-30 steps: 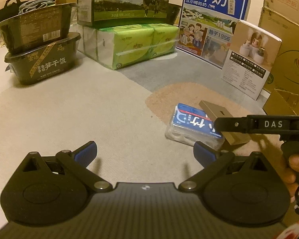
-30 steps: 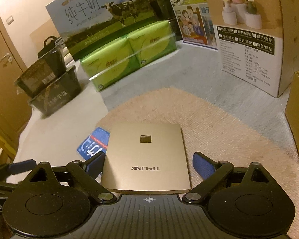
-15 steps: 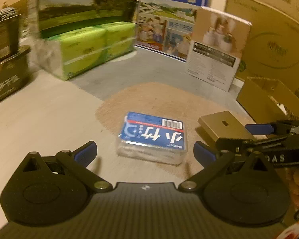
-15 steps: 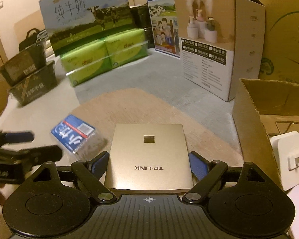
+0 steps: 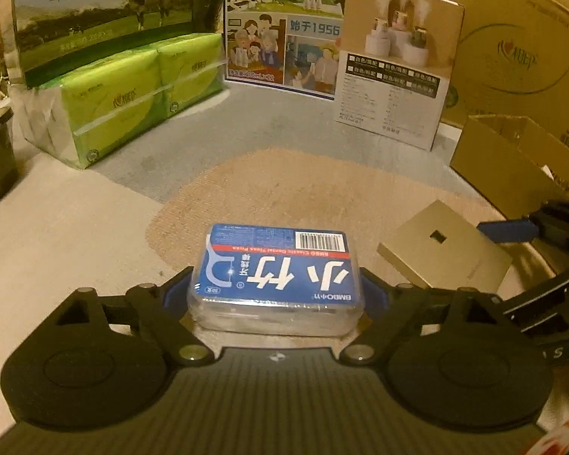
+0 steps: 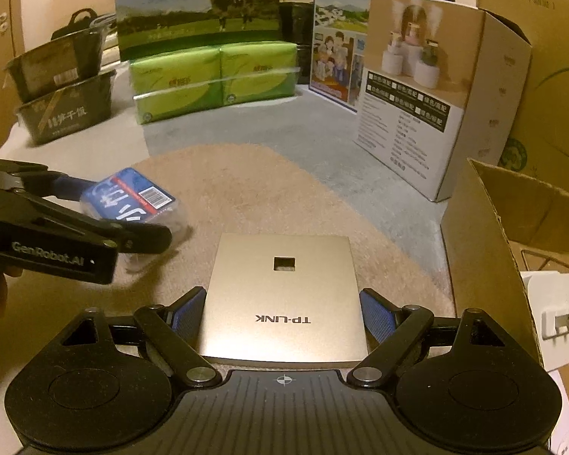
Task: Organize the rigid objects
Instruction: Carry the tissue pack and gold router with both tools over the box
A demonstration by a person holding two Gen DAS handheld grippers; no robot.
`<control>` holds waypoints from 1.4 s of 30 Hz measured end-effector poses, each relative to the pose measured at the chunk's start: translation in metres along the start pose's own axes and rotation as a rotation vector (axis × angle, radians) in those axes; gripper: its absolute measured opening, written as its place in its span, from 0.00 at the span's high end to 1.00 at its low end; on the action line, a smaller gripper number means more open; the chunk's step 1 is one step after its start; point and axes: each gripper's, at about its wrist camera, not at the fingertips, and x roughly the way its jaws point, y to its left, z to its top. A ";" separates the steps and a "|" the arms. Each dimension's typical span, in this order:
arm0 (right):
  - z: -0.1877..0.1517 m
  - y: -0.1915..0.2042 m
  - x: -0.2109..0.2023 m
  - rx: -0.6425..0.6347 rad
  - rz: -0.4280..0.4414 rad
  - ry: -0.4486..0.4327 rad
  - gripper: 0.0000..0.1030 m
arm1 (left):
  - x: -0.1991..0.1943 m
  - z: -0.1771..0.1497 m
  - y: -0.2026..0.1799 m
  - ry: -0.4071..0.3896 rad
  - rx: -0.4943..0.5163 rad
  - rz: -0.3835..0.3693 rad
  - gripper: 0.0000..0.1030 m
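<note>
The left hand-held gripper (image 5: 275, 292) is reaching over a round tan mat (image 5: 322, 197), its blue-padded fingers (image 5: 174, 290) sitting against either side of a clear floss-pick box (image 5: 275, 276) with a blue label. To the right, a flat gold TP-LINK device (image 5: 444, 244) is lying on the mat, with the right hand-held gripper (image 5: 538, 242) coming in from the frame's right edge and its blue pad touching the device's far edge. Behind are standing green tissue packs (image 5: 132, 94), two milk cartons (image 5: 284, 26), a white product box (image 5: 394, 64) and an open cardboard box (image 5: 512, 167).
</note>
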 end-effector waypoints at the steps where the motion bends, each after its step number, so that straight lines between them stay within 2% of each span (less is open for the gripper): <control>1: 0.000 0.000 0.001 0.001 -0.001 -0.002 0.15 | -0.001 -0.001 -0.001 0.001 0.001 0.001 0.17; 5: -0.001 0.000 0.001 0.010 -0.005 -0.011 0.14 | -0.009 -0.006 -0.001 0.012 -0.017 0.002 0.18; 8: -0.001 0.001 -0.002 0.014 -0.003 -0.009 0.17 | -0.021 -0.013 -0.001 0.017 -0.060 0.002 0.18; 14: -0.011 0.007 -0.025 0.052 -0.007 -0.002 0.17 | -0.054 -0.035 -0.008 0.021 -0.122 0.024 0.18; 26: -0.067 0.026 -0.131 0.087 -0.001 -0.007 0.17 | -0.138 -0.066 -0.042 0.049 -0.173 0.080 0.18; 34: -0.086 0.030 -0.205 0.108 -0.007 -0.063 0.17 | -0.190 -0.082 -0.076 0.041 -0.200 0.086 0.18; 42: -0.104 0.029 -0.253 0.117 -0.023 -0.095 0.17 | -0.222 -0.093 -0.101 0.042 -0.214 0.080 0.18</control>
